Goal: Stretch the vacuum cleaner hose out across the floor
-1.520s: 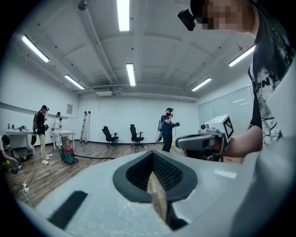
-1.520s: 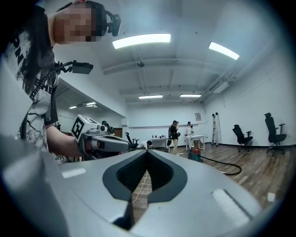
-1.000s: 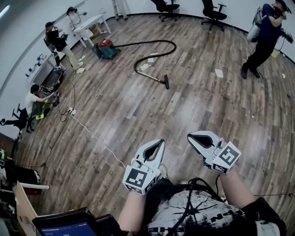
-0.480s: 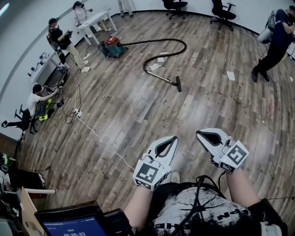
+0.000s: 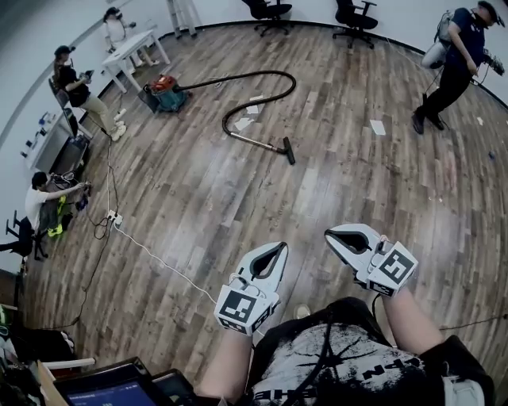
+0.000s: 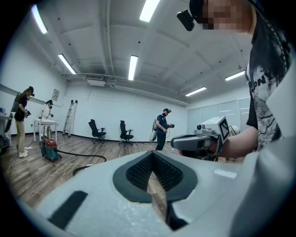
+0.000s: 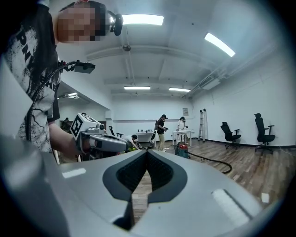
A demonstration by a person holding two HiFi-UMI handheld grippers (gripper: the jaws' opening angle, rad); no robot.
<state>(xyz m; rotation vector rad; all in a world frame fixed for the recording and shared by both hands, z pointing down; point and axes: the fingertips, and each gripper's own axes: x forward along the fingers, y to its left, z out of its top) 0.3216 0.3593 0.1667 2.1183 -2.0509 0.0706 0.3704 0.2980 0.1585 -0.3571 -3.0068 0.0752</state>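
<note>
Far off, the hose [image 5: 262,74] curls; left tool [image 5: 278,248] and right tool [image 5: 332,236] are closed, empty

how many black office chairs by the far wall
2: one office chair at top centre by the wall, a second just right of it; others may hide in left-edge clutter.

A sparse lab-like office room: wood-plank floor [image 5: 238,198], 2 office chairs [image 5: 268,11], a white table [image 5: 131,47], ceiling strip lights [image 6: 133,67].
</note>
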